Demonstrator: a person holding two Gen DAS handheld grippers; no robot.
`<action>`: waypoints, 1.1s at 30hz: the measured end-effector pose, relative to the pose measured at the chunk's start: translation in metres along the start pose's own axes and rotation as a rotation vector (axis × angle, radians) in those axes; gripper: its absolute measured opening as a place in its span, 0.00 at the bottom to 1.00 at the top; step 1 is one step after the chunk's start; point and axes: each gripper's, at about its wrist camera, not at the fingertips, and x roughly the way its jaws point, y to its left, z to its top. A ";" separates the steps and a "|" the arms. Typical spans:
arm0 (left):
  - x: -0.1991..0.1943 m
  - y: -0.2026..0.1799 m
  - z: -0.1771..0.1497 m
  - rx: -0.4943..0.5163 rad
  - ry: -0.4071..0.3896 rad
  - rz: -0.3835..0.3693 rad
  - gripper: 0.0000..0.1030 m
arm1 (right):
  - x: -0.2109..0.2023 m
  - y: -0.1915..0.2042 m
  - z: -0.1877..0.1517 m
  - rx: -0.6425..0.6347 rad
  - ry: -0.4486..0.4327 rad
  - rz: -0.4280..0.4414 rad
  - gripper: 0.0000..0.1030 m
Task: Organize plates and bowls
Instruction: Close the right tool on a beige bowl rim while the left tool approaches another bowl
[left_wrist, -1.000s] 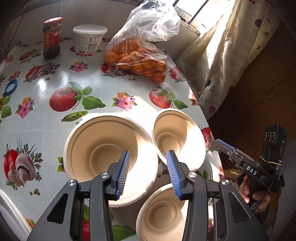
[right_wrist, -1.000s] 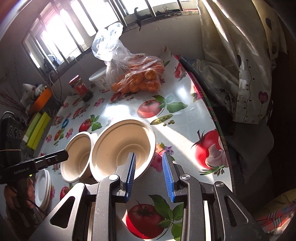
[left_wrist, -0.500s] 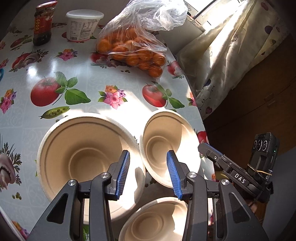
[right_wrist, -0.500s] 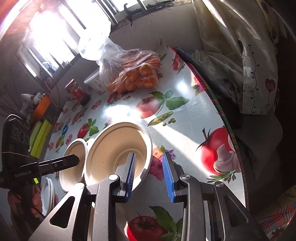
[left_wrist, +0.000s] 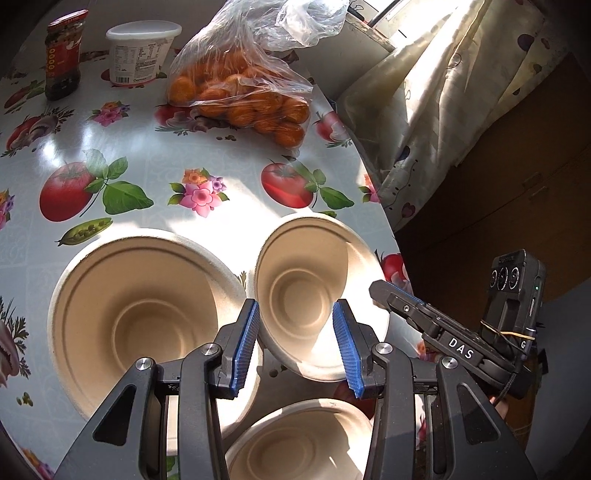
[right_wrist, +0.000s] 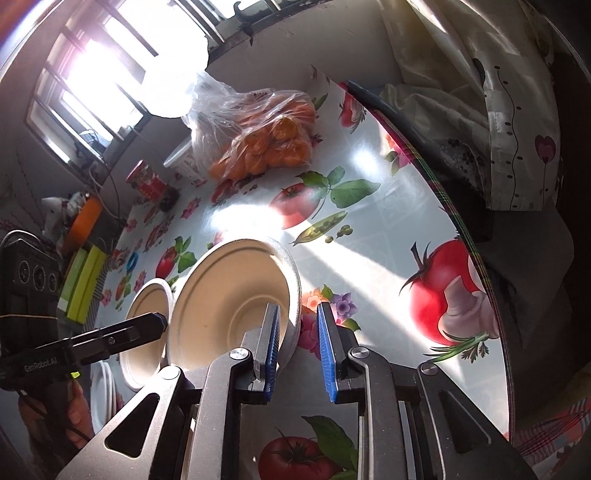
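One bowl rim between right fingers, just closing, narrow gap left, not pinching

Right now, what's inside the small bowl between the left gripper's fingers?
The small bowl looks empty: only its bare moulded base ring shows. Its near rim is hidden behind the left gripper, and its right inner wall is glared out by sunlight.

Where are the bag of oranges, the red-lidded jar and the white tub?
bag of oranges (left_wrist: 240, 92), left wrist view, on the fruit inside the plastic.
red-lidded jar (left_wrist: 62, 59), left wrist view, on its label.
white tub (left_wrist: 142, 55), left wrist view, on its printed side wall.
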 end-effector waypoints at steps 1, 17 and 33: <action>0.001 -0.001 0.000 0.004 0.003 0.002 0.41 | 0.000 0.000 -0.001 0.000 0.002 0.003 0.20; 0.000 -0.013 -0.003 0.064 -0.007 0.034 0.41 | 0.002 0.002 -0.003 -0.007 0.018 0.007 0.10; 0.013 -0.018 -0.007 0.055 0.035 0.004 0.41 | -0.018 -0.020 -0.009 0.071 0.020 -0.019 0.08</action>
